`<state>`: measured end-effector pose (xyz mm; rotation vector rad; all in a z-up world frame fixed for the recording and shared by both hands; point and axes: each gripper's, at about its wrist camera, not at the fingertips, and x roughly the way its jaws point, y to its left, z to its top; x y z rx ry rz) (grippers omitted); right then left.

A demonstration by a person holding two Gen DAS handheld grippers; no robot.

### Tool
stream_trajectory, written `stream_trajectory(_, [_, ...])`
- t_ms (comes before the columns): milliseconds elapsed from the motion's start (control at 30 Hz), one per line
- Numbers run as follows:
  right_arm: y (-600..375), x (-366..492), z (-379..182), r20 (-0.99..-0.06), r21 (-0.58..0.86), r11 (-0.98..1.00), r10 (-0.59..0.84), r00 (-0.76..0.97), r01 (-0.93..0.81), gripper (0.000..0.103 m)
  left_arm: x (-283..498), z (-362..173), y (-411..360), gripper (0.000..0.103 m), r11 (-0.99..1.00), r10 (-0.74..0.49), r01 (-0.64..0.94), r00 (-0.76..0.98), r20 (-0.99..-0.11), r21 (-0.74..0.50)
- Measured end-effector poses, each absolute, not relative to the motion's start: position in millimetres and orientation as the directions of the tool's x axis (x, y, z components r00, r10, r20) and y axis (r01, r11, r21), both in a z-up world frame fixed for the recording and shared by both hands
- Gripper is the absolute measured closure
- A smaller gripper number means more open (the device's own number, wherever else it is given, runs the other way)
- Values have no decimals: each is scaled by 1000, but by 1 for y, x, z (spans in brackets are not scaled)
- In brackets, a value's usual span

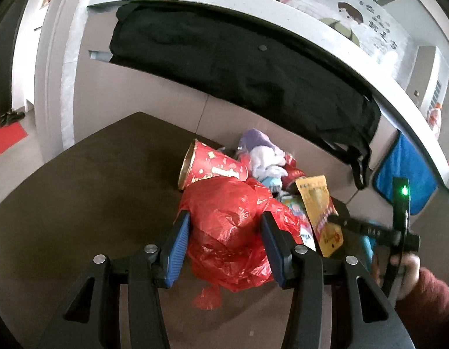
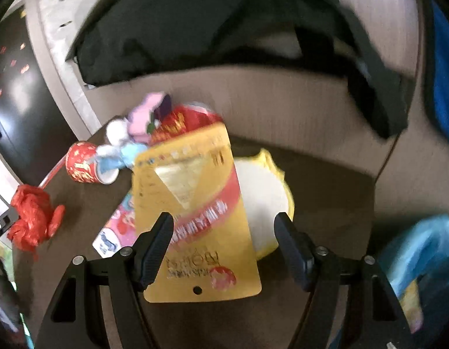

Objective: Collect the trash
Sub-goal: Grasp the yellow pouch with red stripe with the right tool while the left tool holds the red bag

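Note:
A pile of trash lies on a dark brown table (image 1: pixel 87 192). My left gripper (image 1: pixel 226 224) is open, its blue-padded fingers either side of a crumpled red plastic bag (image 1: pixel 233 229), which also shows in the right wrist view (image 2: pixel 32 221). My right gripper (image 2: pixel 224 226) is open around a yellow snack packet (image 2: pixel 195 209); the packet also shows in the left wrist view (image 1: pixel 320 212). Whether the packet touches a finger I cannot tell. Behind lie a red paper cup (image 1: pixel 210 168), also in the right wrist view (image 2: pixel 85 163), purple and white crumpled wrappers (image 1: pixel 262 151) and a white disc with a yellow rim (image 2: pixel 265 195).
A black garment (image 1: pixel 239 67) hangs from a white ledge (image 1: pixel 253 14) behind the table. A blue cloth (image 1: pixel 404 168) hangs at the right. A blue plastic bag (image 2: pixel 422 250) sits at the right. A pink printed packet (image 2: pixel 119 226) lies under the snack packet.

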<state>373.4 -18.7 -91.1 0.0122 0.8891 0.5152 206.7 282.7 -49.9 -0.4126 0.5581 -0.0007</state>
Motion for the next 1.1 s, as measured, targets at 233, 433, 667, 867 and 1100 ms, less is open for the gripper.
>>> stream_trajectory(233, [32,353,-78,-723,54,822,423,546,-567,35,221,-65,293,53,884,-119,-140,857,-502,-447])
stream_trajectory(433, [59,364,-83,-747,-80,798,349,566,-598,36,217,-70,296,53,880,-133,-117,870,-475,-460])
stream_trajectory(667, [15,352,-70,-761,-20,846,332,557,-533,34,217,-74,291,53,868,-214,-42,867,-450,-494])
stream_trajectory(867, [-9,348,-92,-809,128,877,363,462,-464,34,221,-76,284,53,869,-252,-10,851,-461,-494])
stream_trajectory(1100, [24,353,-95,-821,82,865,340,459,-495,30,223,-79,283,53,870,-239,-31,847,-474,-493])
